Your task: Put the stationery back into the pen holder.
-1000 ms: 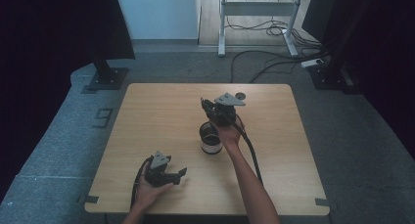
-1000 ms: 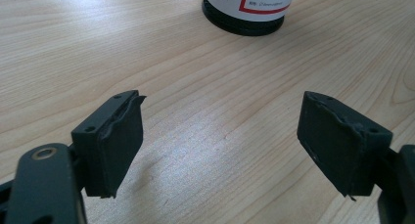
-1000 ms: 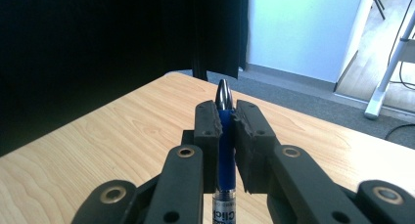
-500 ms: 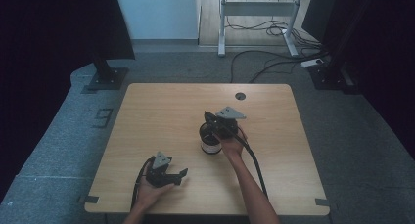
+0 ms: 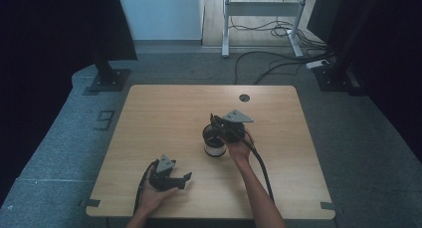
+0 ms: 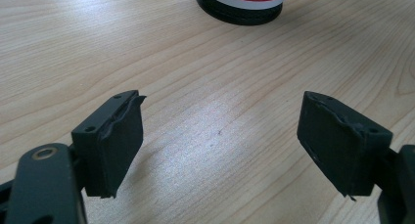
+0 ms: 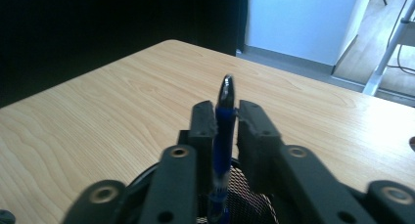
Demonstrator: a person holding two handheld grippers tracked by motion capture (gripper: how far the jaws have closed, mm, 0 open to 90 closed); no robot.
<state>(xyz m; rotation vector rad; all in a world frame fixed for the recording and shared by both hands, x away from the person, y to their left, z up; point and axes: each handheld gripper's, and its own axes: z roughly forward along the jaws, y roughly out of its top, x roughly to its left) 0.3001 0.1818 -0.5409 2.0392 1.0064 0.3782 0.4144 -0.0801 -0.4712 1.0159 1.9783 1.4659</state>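
Dropping the blue pen (image 7: 225, 126) into the black mesh cup (image 5: 214, 147) is the step we judge to be in hand, and it looks nearly done. The right gripper (image 5: 216, 126) hangs directly over the cup's mouth. Its jaws have just been opening, with the pen upright between them. In the right gripper view we see a sliver of a gap at one pad, so we read the grip as barely released.

To finish well, we would keep the gripper centred over the cup and spread the jaws evenly, so neither pad drags the pen sideways. We would then lift straight up, clear of the rim, before moving away. A tilt now could tip the pen against the cup's wall or knock the cup over.

The pen's lower end reaches down into the cup's mesh (image 7: 241, 190). We cannot tell whether anything else is inside.

The left gripper (image 5: 182, 179) rests on the table (image 5: 164, 108), nearer us than the cup and to its left. Its jaws are spread with nothing between them.
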